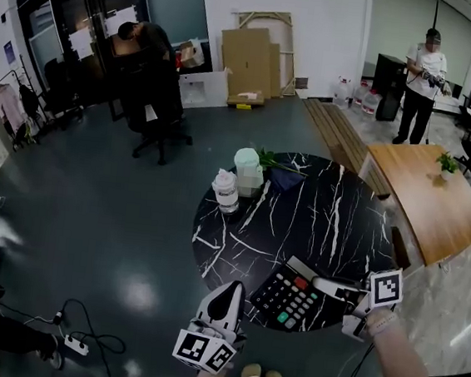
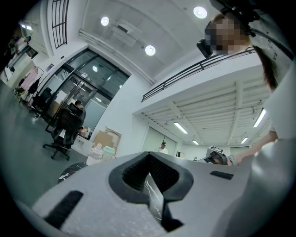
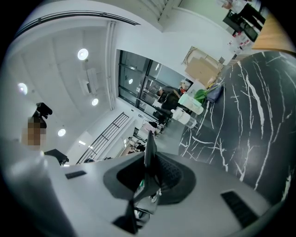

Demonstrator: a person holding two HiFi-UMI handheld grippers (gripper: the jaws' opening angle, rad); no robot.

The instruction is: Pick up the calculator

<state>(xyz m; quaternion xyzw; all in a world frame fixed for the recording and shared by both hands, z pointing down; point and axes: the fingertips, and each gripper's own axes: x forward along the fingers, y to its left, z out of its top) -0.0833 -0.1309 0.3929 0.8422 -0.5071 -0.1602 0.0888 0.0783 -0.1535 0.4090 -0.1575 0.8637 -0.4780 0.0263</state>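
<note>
Left gripper (image 1: pixel 231 288): It is low down, close to the person, just off the table's near edge. Its two fingers are pressed close together with only a thin slit between them and nothing inside. It is not helping to hold anything.
Right gripper (image 1: pixel 326 283): Its fingers are pinching the calculator by the right end. The thin edge sits between them.
Calculator (image 1: pixel 289 298): It is at the near edge of the table with the buttons facing up. I can't tell if it is off the top yet.
Worry one, slipping: Only one end is pinched. I think the long free end could droop, twist in the fingers and slide out.
Worry two, falling: The table edge is right there. If the calculator gets loose, I think it would miss the table and hit the hard floor.
Worry three, bumping: If that free end catches on the table edge on the way up, it could be pulled out of the pinch.
Table (image 1: pixel 333 210): It is black, shiny and looks smooth, so a dropped calculator could skid.
White jar (image 1: pixel 225 191) and green cup (image 1: pixel 249 166): They stand at the far side, well apart from the calculator. Only a big wild swing would knock them.
</note>
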